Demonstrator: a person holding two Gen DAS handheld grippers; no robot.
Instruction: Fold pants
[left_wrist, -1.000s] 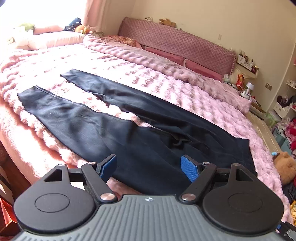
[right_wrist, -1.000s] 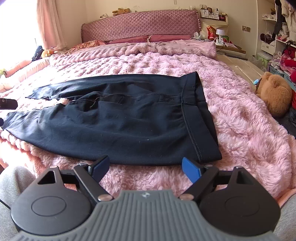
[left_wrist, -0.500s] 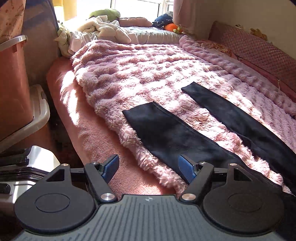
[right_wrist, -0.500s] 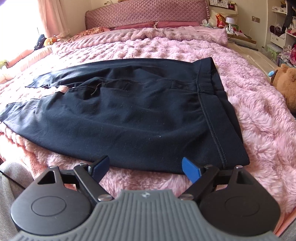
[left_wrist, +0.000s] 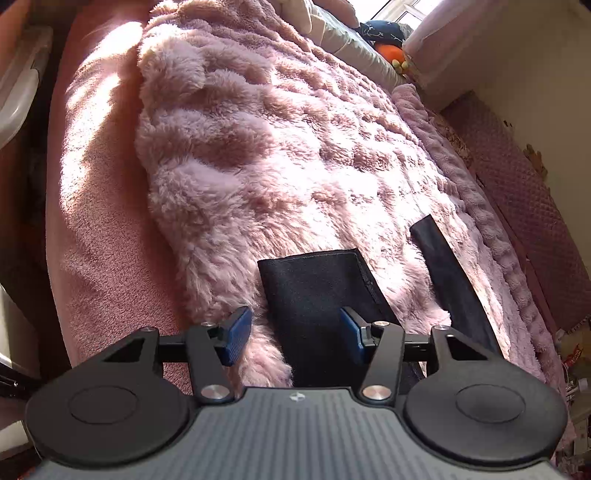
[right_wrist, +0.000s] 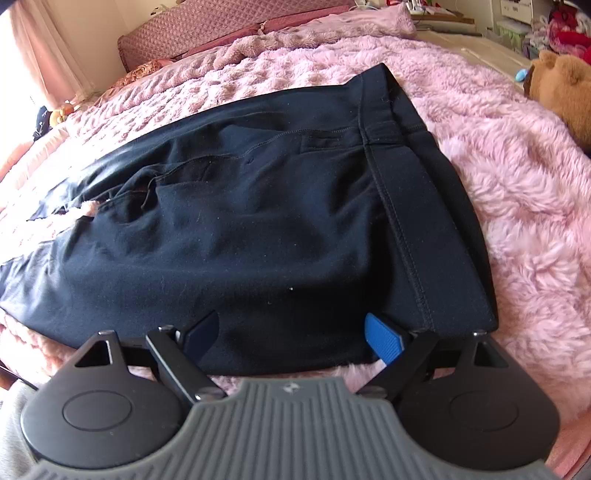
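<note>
Dark navy pants lie flat on a fluffy pink blanket. In the left wrist view the near leg's cuff (left_wrist: 314, 284) lies just ahead of my open left gripper (left_wrist: 293, 334), whose blue pads straddle the cuff's near edge. The far leg's cuff (left_wrist: 443, 266) lies to the right. In the right wrist view the seat and waistband (right_wrist: 413, 192) of the pants (right_wrist: 240, 229) fill the middle. My right gripper (right_wrist: 291, 338) is open, low over the pants' near edge close to the waistband corner, holding nothing.
The pink blanket (left_wrist: 258, 147) covers the bed, whose edge drops off at left (left_wrist: 92, 221). A quilted headboard (right_wrist: 221, 26) stands at the back. A brown teddy bear (right_wrist: 561, 88) sits at the right. A pale bin (left_wrist: 14, 92) stands at far left.
My left gripper has swung along the leg to its cuff and dropped close over it. My right gripper has moved forward and down to the pants' near edge by the waistband.
</note>
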